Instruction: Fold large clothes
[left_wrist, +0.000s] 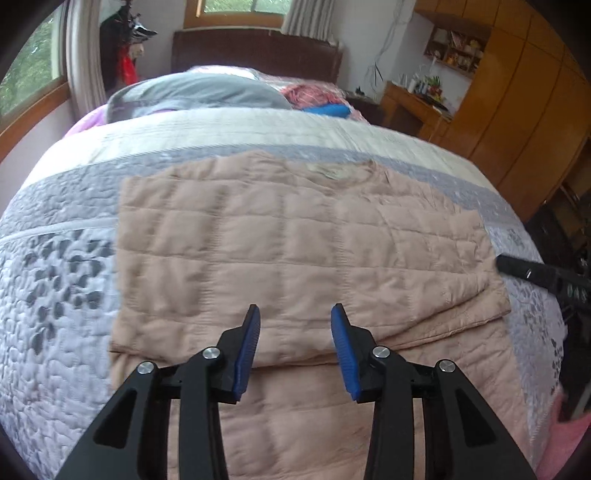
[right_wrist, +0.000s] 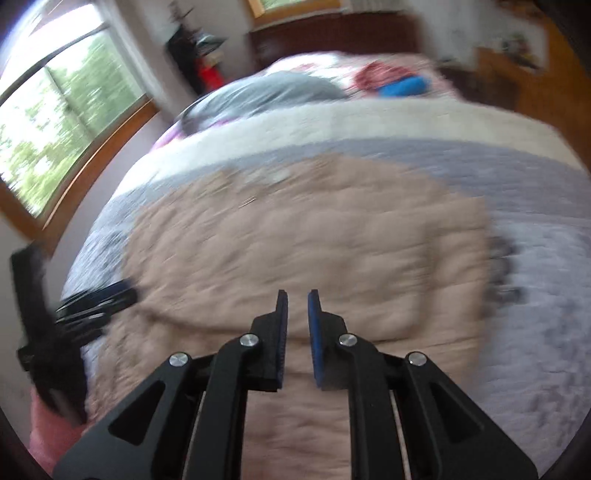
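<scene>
A beige quilted garment (left_wrist: 295, 251) lies flat on the bed, folded into a rough rectangle with a doubled layer at its right side. My left gripper (left_wrist: 295, 314) hovers open over its near edge and holds nothing. In the blurred right wrist view the same garment (right_wrist: 314, 243) fills the middle. My right gripper (right_wrist: 298, 297) hovers over its near part with the jaws a narrow gap apart and nothing between them. The right gripper's black tip shows at the right edge of the left wrist view (left_wrist: 535, 275). The left gripper shows at the left of the right wrist view (right_wrist: 96, 302).
The bed has a grey and white quilted cover (left_wrist: 59, 280). A grey pillow (left_wrist: 199, 94) and pink and blue items (left_wrist: 325, 105) lie at the head. A wooden wardrobe (left_wrist: 524, 92) and desk stand at the right, windows (right_wrist: 55, 122) at the left.
</scene>
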